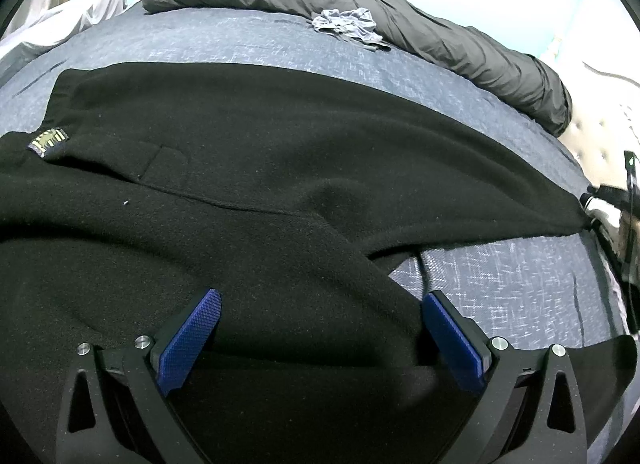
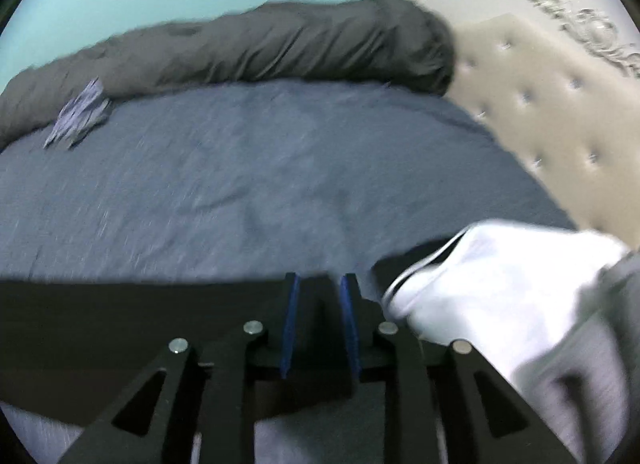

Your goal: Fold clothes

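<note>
We saw the black trousers [image 1: 240, 168] spread across the bed [image 1: 520, 288], barely folded. Our left tongs [image 1: 320, 328] gaped wide over a trouser leg; our right tongs [image 2: 320, 324], narrowly parted, straddled the hem, apparently unclenched.

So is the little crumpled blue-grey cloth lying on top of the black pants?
No, the crumpled cloth lies far off, against the grey rolled blanket.

We note the black fleece garment [image 1: 260, 168] spread flat across the blue bedspread [image 1: 500, 284], woven label up.
</note>
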Action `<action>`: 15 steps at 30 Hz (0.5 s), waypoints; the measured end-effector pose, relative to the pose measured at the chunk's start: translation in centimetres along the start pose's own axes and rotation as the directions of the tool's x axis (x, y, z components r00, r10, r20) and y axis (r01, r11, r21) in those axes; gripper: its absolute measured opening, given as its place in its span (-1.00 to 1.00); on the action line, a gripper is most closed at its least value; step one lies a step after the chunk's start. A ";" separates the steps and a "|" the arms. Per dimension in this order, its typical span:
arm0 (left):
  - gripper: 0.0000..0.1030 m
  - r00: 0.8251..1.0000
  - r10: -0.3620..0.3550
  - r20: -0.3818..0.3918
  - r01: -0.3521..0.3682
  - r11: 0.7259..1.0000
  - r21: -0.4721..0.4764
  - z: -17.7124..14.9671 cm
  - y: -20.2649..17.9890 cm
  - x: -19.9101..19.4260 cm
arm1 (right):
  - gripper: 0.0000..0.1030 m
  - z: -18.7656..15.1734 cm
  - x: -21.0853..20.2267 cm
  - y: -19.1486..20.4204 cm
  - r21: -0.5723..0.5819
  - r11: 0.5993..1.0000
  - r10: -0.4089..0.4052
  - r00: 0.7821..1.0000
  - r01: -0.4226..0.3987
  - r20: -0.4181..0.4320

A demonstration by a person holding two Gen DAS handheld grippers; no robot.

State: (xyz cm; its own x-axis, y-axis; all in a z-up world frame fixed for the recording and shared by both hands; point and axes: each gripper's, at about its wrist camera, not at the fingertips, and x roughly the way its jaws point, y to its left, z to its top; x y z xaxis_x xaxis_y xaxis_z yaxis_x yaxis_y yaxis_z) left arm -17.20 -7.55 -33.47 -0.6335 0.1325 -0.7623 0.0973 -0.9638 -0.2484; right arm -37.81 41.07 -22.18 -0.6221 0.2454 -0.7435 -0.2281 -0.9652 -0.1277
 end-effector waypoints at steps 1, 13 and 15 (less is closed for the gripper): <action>0.99 1.000 -0.001 0.000 0.001 1.000 -0.001 0.0 0.0 0.0 | -0.58 -0.5 0.3 0.2 0.003 1.000 0.019 1.000 -0.019 -0.020; 0.99 1.000 -0.030 -0.003 0.030 0.999 -0.026 0.2 0.5 -0.4 | -0.33 -4.6 2.6 2.4 -0.024 0.999 -0.026 0.991 0.023 -0.132; 0.99 0.999 -0.033 -0.001 0.033 0.999 -0.032 0.1 0.7 -0.8 | -0.33 -4.5 1.2 2.5 0.005 1.000 -0.017 0.995 0.018 -0.098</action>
State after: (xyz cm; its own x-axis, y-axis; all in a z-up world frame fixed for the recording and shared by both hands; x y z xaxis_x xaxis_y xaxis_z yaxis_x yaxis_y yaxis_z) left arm -16.73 -8.33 -32.96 -0.6358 0.1646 -0.7541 0.1011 -0.9508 -0.2927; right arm -35.72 38.55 -26.34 -0.5420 0.2521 -0.8017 -0.2431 -0.9602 -0.1376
